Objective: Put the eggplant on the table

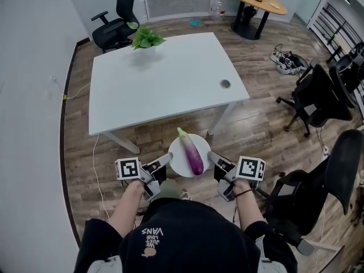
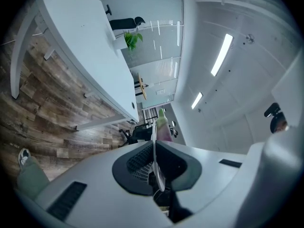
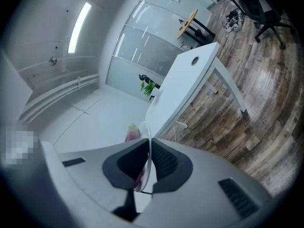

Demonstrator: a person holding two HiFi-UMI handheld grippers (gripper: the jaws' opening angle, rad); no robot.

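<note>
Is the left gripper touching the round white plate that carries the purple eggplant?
Touching. The left gripper view shows the left gripper with its jaws shut on the thin rim of the round white plate, with no gap on either side.

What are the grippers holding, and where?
The white plate carrying the eggplant: left gripper clamps its left rim, right gripper its right rim.

The person wears a black cap (image 1: pixel 152 232) with white lettering and a small orange mark, a dark top with short sleeves (image 1: pixel 98 238), and a thin black band (image 1: pixel 243 193) on the right wrist. A grey-green trouser leg (image 2: pixel 32 180) ends in a pale shoe (image 2: pixel 23 156). The left hand-held gripper (image 1: pixel 168 157) and right hand-held gripper (image 1: pixel 211 154) have light grey shells, black ribbed pads (image 2: pixel 139 164) and a cube (image 1: pixel 128 168) of black-and-white square markers each.
</note>
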